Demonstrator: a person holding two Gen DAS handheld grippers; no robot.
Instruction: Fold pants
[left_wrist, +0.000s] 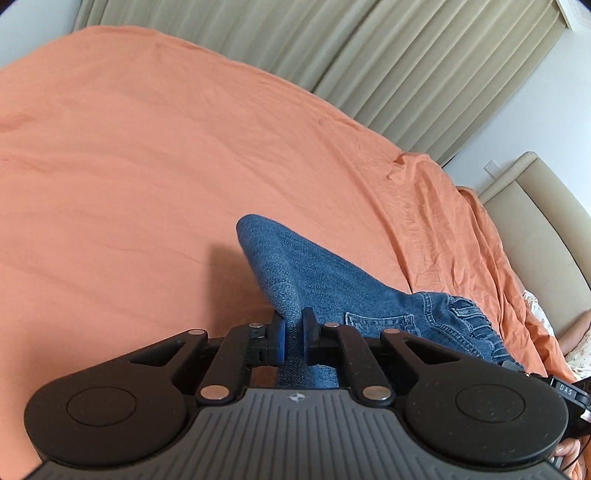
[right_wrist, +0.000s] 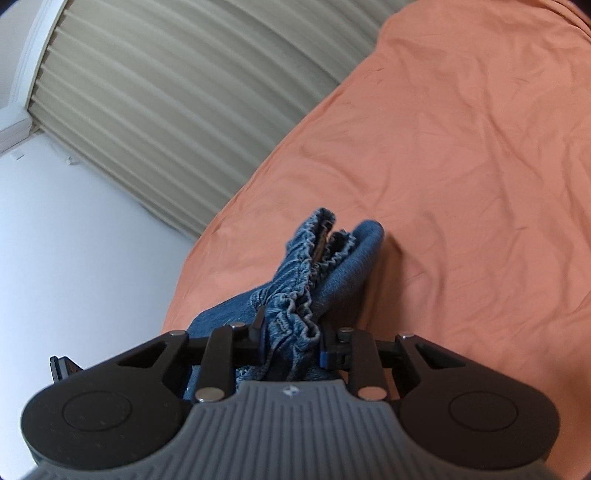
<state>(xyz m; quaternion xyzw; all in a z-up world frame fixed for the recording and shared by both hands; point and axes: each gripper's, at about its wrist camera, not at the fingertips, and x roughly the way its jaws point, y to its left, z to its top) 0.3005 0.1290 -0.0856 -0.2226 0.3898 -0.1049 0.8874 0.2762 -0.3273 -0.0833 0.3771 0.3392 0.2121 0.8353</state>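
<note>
left hand-held gripper (left_wrist: 293, 334) clamped on blue denim pants (left_wrist: 332, 295), lifted above orange bedsheet (left_wrist: 147, 166)

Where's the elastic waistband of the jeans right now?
In the right wrist view the gathered waistband sits low centre, pinched in the right gripper, over the orange sheet. In the left wrist view it lies lower right, beside the back pocket.

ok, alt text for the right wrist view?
The right gripper is shut on the gathered elastic waistband of blue denim pants, bunched between its fingers over an orange bedsheet. Beige pleated curtains hang behind.
</note>
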